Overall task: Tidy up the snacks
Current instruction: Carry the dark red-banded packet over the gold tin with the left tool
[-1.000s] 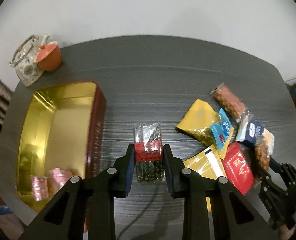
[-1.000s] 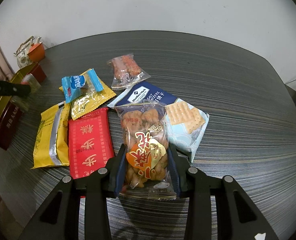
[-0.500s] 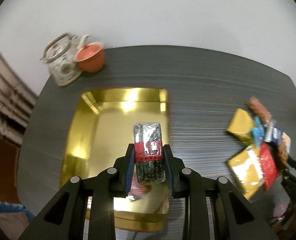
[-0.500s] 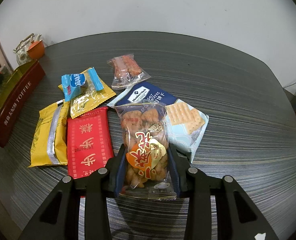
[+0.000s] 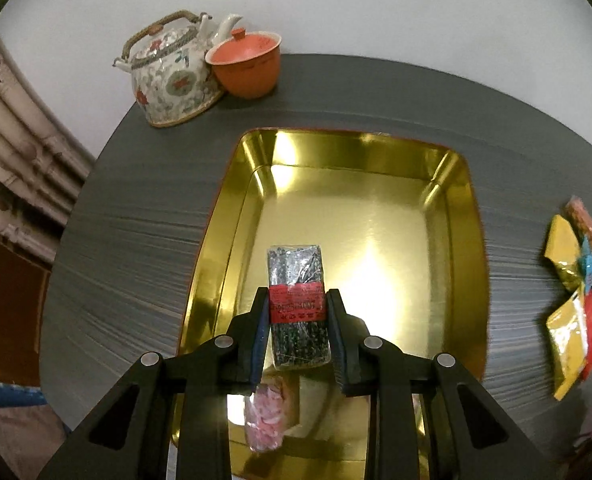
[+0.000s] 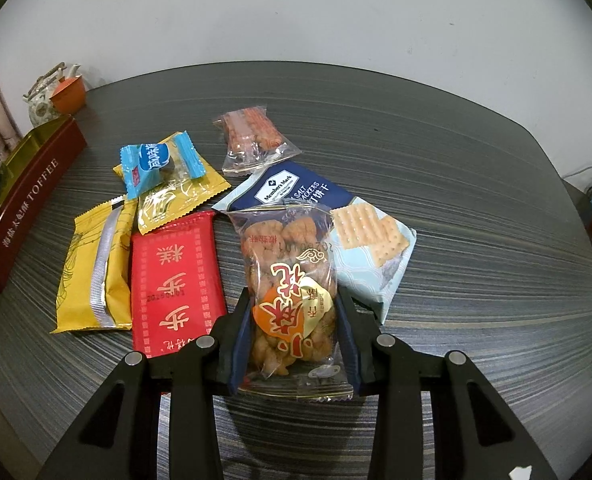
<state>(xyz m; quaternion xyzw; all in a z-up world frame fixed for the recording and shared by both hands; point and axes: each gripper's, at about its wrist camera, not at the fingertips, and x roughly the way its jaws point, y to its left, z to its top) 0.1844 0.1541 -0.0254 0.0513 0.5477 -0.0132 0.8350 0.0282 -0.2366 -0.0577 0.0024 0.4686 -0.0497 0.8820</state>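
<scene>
Left wrist view: the left gripper [image 5: 297, 314] is clamped on a dark packet [image 5: 297, 304] with a red band, held over the gold tin [image 5: 462, 240]; a pink sweet [image 5: 265, 420] lies inside.

Right wrist view: the right gripper [image 6: 293, 316] pinches a clear snack bag [image 6: 289, 280] at the table [image 6: 476, 200], beside a red packet [image 6: 173, 280] and crackers [image 6: 372, 240].

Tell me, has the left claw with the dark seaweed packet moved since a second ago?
Yes. The left claw, shut on the seaweed packet, has swung from the bare table to above the gold tin, away from the snack pile.
</scene>
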